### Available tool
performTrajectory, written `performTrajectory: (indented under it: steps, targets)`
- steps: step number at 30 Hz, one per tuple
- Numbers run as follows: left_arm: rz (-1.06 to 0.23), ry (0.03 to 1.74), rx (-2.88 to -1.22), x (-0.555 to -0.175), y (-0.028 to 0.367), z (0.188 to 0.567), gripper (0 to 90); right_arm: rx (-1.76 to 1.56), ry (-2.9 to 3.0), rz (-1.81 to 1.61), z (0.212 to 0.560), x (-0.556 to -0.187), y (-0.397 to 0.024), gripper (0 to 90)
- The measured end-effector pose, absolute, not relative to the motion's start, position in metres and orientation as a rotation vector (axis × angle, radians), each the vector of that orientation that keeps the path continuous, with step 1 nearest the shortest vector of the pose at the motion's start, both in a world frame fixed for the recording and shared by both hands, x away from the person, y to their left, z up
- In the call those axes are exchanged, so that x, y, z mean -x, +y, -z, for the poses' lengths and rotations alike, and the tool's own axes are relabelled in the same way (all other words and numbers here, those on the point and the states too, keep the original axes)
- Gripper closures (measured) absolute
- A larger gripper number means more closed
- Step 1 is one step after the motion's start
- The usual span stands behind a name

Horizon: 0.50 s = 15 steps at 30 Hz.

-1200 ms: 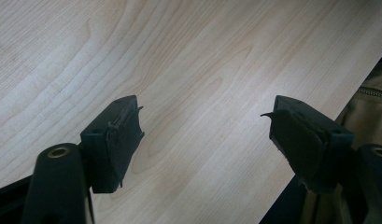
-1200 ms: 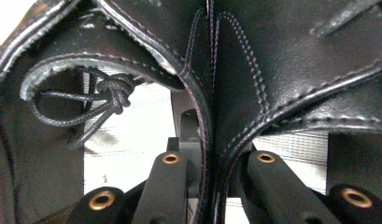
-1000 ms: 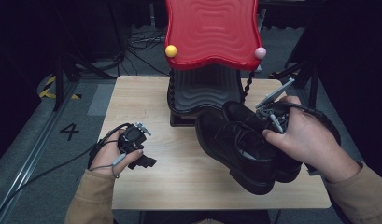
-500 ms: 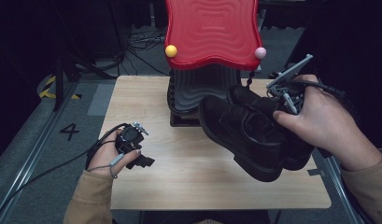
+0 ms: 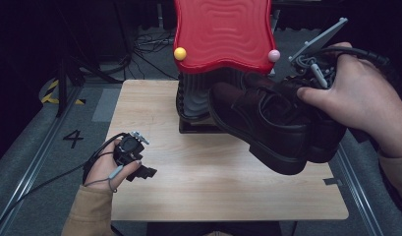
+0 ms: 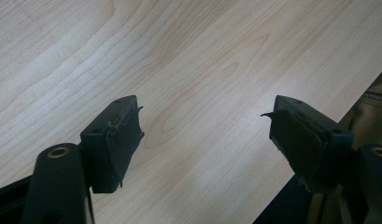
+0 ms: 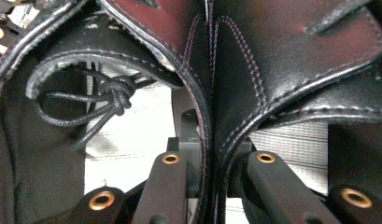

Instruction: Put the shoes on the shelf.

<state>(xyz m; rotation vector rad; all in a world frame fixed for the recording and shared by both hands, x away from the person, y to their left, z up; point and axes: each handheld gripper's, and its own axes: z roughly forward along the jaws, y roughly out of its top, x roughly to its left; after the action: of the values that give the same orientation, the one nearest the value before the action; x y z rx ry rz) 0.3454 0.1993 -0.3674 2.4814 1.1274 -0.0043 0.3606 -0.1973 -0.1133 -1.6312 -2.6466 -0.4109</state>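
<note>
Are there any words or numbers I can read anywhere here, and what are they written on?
"4": a black number on the grey floor left of the light wooden table.
No words or brand can be read on the pair of black leather lace-up shoes or the red wavy-edged shelf top.

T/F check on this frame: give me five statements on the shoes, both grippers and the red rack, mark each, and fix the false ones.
1. The right gripper pinches the inner walls of two black shoes together. True.
2. The shoes rest flat on the table. False: in the high view they hang tilted above it, toes toward the rack.
3. The left gripper holds a shoe. False: its jaws stand open over bare wood with nothing between them.
4. The red rack stands at the far side of the table. True.
5. Both balls on the rack's front corners are yellow. False: the left ball is yellow, the right ball pink.
</note>
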Motion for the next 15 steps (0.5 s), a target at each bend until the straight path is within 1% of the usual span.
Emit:
performTrajectory:
  steps: [8, 15]
  targets:
    - [0.001, 1.16, -2.461, -0.338, 0.208, 0.367, 25.2, 1.614, -2.638, 0.437, 0.083, -0.359, -0.193, 82.2]
    - [-0.003, 1.181, -2.445, -0.333, 0.215, 0.366, 25.2, 1.655, -2.629, 0.512, 0.054, -0.368, -0.188, 82.2]
